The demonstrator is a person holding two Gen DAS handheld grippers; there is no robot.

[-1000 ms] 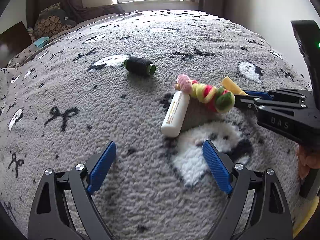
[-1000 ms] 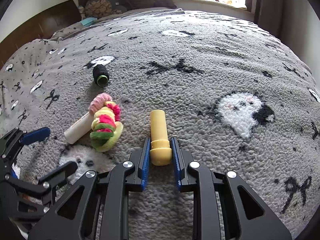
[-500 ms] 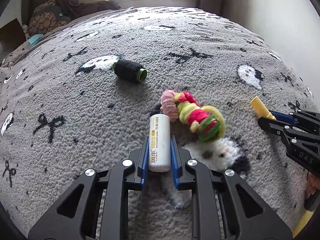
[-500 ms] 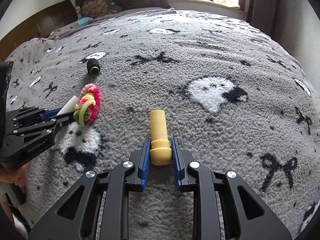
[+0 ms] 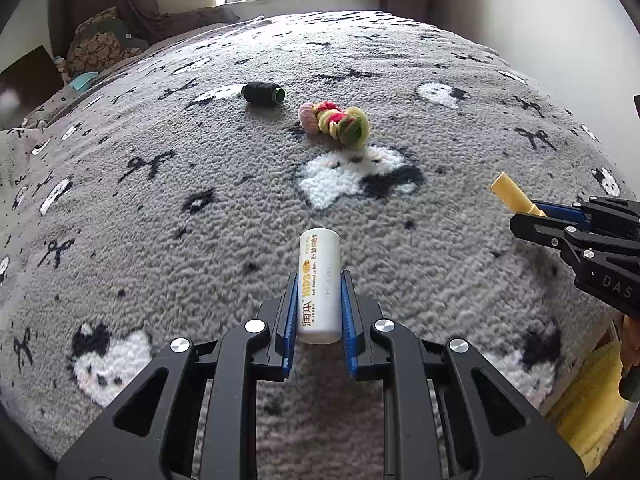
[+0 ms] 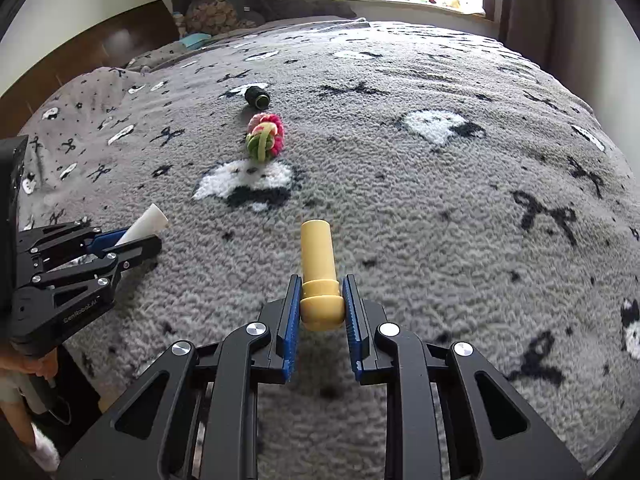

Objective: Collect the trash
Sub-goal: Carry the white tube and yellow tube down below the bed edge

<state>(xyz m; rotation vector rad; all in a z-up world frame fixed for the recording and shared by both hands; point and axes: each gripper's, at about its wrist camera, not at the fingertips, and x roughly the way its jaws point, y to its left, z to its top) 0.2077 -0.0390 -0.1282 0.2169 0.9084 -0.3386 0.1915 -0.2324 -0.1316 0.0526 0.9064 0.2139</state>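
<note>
My left gripper is shut on a white lip-balm tube and holds it above the grey blanket; the tube also shows in the right wrist view. My right gripper is shut on a yellow tube, also lifted; its tip shows at the right of the left wrist view. A coil of coloured hair ties and a black thread spool with green ends lie on the blanket farther back. Both show in the right wrist view too, hair ties and spool.
A grey fleece blanket with black bows and white patches covers the bed. Cushions lie at the far left by a dark headboard. A window and curtains stand behind. A wall runs along the right. Something yellow sits low at the right.
My left gripper closed on the white tube and lifted it back from the hair ties. My right gripper pulled back with the yellow tube. The hair ties and spool stayed put.
</note>
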